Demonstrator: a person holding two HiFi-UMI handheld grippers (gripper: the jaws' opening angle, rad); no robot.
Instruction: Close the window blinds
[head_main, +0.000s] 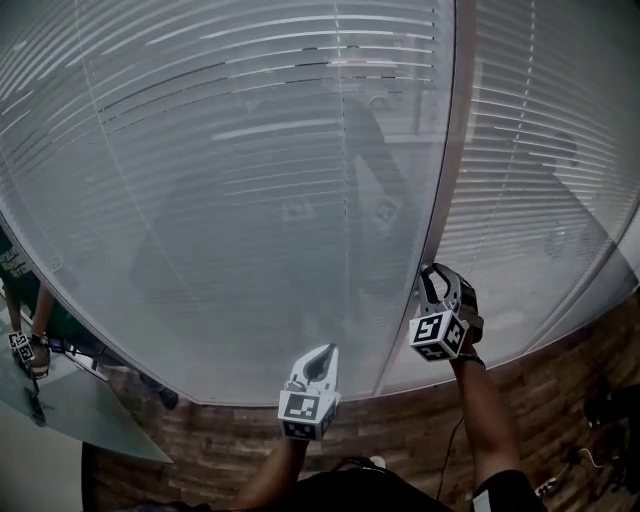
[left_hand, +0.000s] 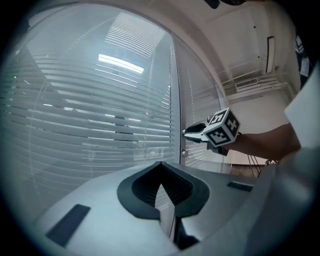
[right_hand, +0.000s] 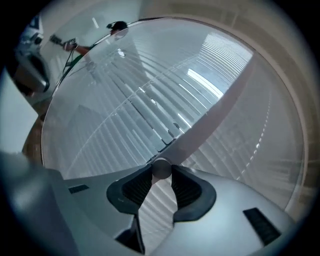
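White horizontal-slat window blinds (head_main: 250, 180) sit behind glass panes and fill the wall ahead, on both sides of a pale vertical frame post (head_main: 448, 180). A small round grey knob (right_hand: 160, 168) sits on that post, near its lower end in the head view. Right tongs (head_main: 432, 272) are clamped on the knob, one pad each side, pointing roughly level. Left tongs (head_main: 325, 352) are closed tip to tip with nothing between, off to the left facing the left pane. Brick-pattern floor (head_main: 400, 430) below.

The blinds (head_main: 230, 180) lie left and right of the upright frame (head_main: 446, 180). The frame's knob (right_hand: 161, 168) sits in the right gripper (head_main: 430, 272).
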